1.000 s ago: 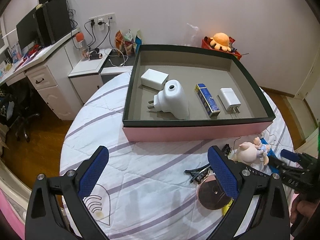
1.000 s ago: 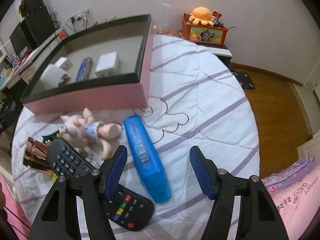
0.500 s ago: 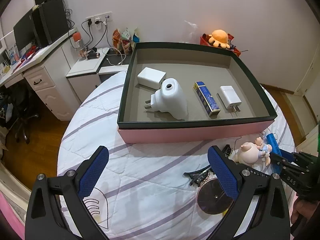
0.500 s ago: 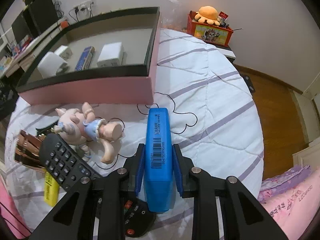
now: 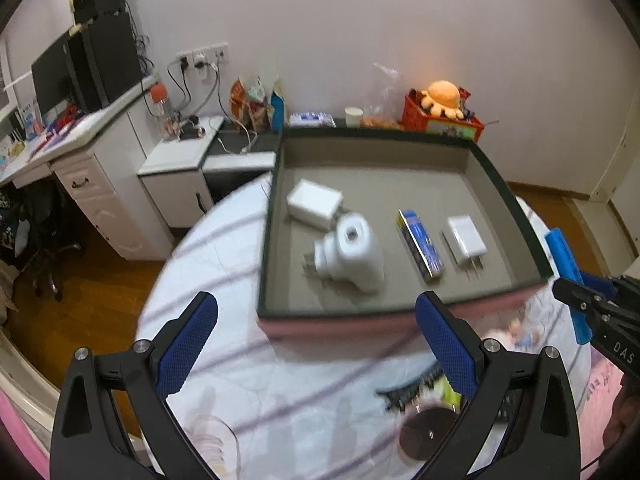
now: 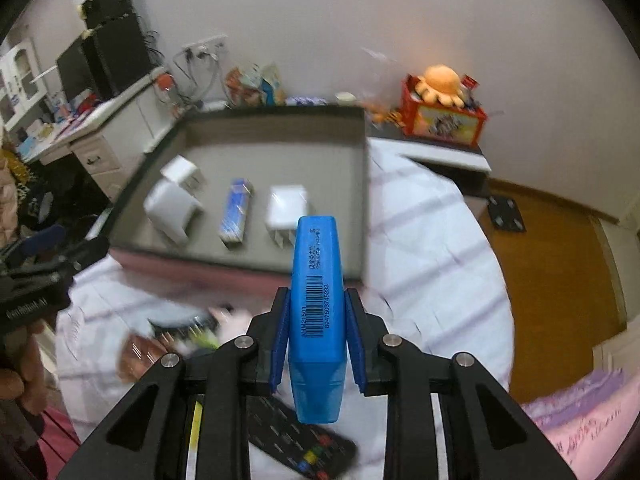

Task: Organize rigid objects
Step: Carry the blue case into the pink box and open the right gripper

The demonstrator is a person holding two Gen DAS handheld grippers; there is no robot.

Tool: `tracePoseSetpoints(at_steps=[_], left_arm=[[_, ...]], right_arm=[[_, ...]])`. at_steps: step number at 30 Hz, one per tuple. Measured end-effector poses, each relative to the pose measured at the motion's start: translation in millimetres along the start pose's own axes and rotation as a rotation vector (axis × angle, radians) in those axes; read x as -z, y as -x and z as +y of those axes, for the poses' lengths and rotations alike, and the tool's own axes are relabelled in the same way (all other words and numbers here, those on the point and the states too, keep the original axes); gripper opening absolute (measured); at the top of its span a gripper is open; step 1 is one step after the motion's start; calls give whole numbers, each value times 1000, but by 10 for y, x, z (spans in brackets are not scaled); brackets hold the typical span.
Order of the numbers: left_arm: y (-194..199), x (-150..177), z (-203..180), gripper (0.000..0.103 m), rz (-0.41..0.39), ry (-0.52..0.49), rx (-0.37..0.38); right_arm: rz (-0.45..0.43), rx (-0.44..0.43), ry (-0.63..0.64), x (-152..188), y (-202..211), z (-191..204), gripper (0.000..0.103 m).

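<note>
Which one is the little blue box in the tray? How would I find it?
Look in the big tray with pink sides on the striped bed. Between the round white plug and the flat white charger lies the little blue box. It is the only coloured thing there; its neighbours are white.

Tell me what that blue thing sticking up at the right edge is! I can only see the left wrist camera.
Observer: It's a long blue box with a black barcode printed on its top face.
Operator: Is the other tool grabbing it?
Observer: Yes. The right tool is shut on it, squeezing it from both long sides, and the box points toward the tray.
Operator: What's underneath it?
Observer: A black remote control with coloured buttons lies on the striped bedspread just below the tool.
</note>
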State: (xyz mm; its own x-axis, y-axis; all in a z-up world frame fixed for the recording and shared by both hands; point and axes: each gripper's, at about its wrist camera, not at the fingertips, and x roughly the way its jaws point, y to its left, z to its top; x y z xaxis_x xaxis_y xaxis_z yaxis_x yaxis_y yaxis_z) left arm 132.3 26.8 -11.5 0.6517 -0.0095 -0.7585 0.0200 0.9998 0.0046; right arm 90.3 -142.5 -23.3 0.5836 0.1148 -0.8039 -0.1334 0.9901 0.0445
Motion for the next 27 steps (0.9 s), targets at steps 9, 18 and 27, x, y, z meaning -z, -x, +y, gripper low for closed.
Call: tracePoseSetpoints(at_steps=[9, 18, 27], left_arm=[[-271, -465, 255, 100, -17, 36, -59], [-514, -578, 336, 100, -4, 56, -52], [-660, -592, 298, 100, 30, 54, -49]], right_arm=[[8, -88, 50, -824, -622, 371, 27], [141, -31, -2, -1088, -1452, 245, 27], [118, 6, -22, -1082, -1390, 215, 80]])
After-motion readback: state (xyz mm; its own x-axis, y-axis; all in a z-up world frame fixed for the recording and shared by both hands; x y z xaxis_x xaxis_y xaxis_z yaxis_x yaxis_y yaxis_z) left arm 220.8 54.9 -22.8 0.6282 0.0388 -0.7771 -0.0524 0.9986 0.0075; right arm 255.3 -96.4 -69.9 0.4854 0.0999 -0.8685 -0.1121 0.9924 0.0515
